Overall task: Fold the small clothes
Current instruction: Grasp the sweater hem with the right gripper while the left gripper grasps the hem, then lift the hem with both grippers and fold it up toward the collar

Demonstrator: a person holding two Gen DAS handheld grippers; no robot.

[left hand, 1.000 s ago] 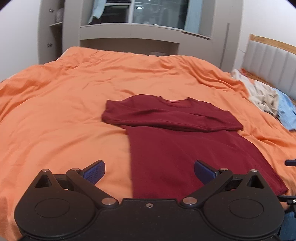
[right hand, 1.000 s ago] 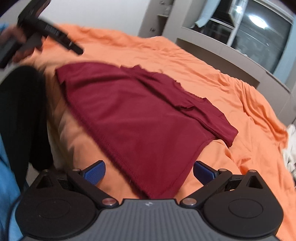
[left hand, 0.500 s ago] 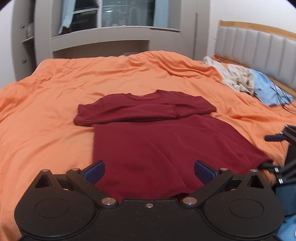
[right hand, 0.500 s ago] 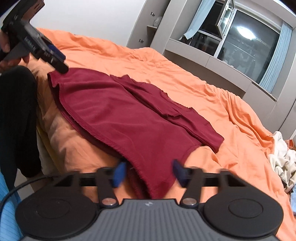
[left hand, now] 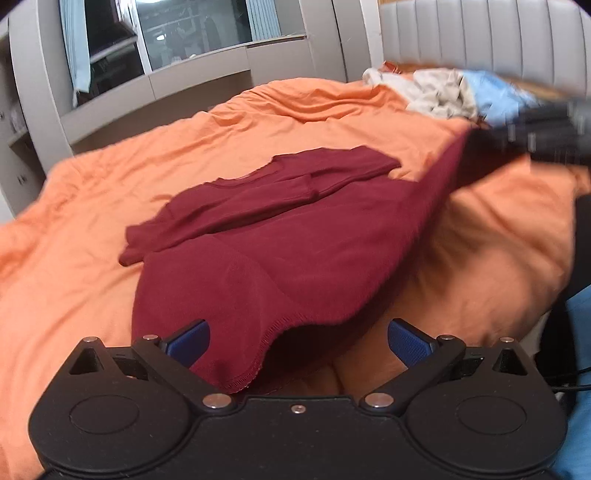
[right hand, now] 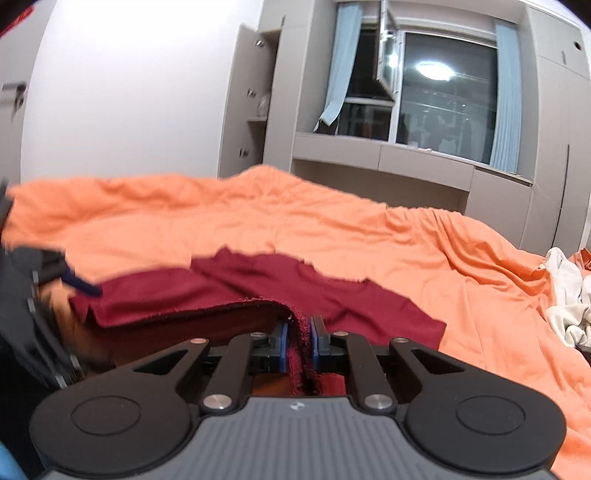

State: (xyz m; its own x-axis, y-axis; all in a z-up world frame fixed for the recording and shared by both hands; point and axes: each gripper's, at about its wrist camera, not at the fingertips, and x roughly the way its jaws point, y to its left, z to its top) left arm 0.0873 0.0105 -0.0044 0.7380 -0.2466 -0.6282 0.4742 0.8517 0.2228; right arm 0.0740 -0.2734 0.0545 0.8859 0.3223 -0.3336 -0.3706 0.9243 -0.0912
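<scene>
A dark red T-shirt (left hand: pixel 280 236) lies on the orange bed cover (left hand: pixel 92 206), its sleeves folded across the top. My left gripper (left hand: pixel 297 338) is open, its blue pads either side of the shirt's near left hem corner. My right gripper (right hand: pixel 296 341) is shut on the shirt's other hem corner (right hand: pixel 295 325) and holds it lifted off the bed. In the left wrist view the right gripper (left hand: pixel 546 133) shows blurred at the upper right, with the shirt edge stretched up to it. In the right wrist view the left gripper (right hand: pixel 74 280) shows blurred at the left.
A pile of beige and light blue clothes (left hand: pixel 454 92) lies near the grey padded headboard (left hand: pixel 480 33). Grey cabinets and a window (right hand: pixel 436 96) stand beyond the bed. The person's dark leg (left hand: pixel 583 258) is at the bed's right edge.
My right gripper has shut on the shirt's hem corner and lifted it. My left gripper has moved in to the other hem corner, still open.
</scene>
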